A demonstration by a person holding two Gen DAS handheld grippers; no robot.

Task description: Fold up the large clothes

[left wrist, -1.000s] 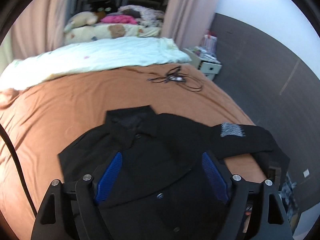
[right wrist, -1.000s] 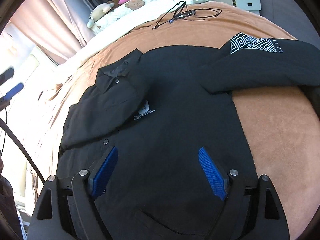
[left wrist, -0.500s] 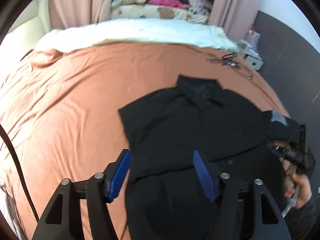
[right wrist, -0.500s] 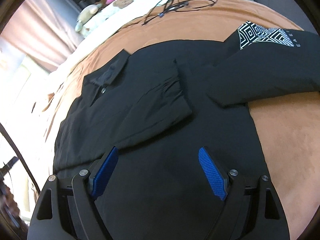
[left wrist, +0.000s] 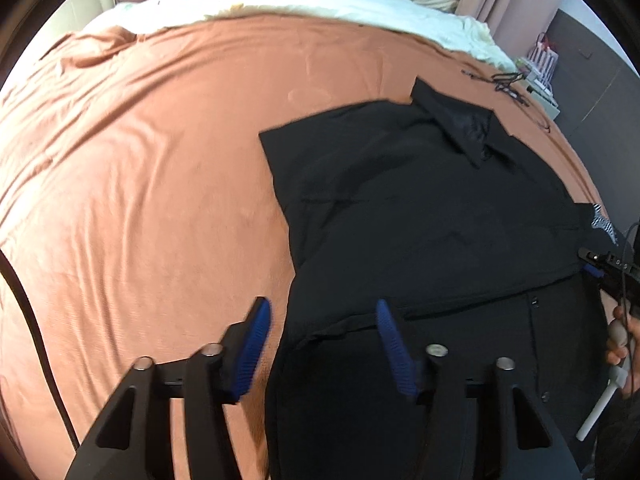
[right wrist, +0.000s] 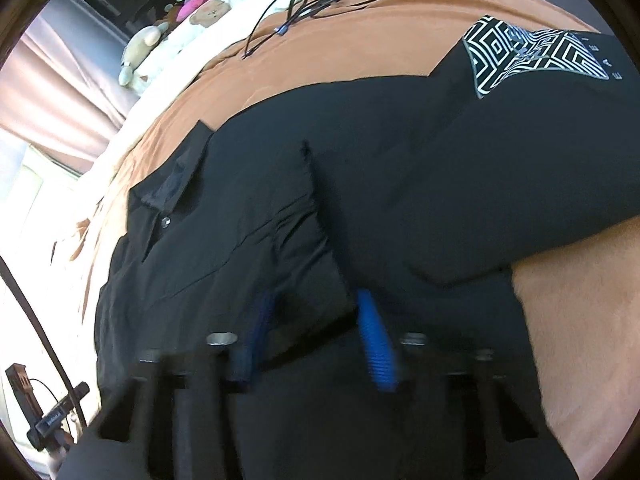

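left gripper (left wrist: 322, 338) hovering released over black shirt (left wrist: 420, 208) edge; right gripper (right wrist: 316, 336) straddling folded sleeve cuff (right wrist: 316, 276), grasp unclear.

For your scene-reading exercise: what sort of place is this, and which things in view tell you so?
Most likely a bedroom. A black shirt lies on a wide bed with an orange sheet, a white duvet beyond it, and a stuffed toy by curtains.

Shirt (left wrist: 420, 208) is laid on the bed (left wrist: 140, 180) near its right edge (sleeve (right wrist: 520, 160) crossed over); cables (right wrist: 312, 4) are seen behind it.
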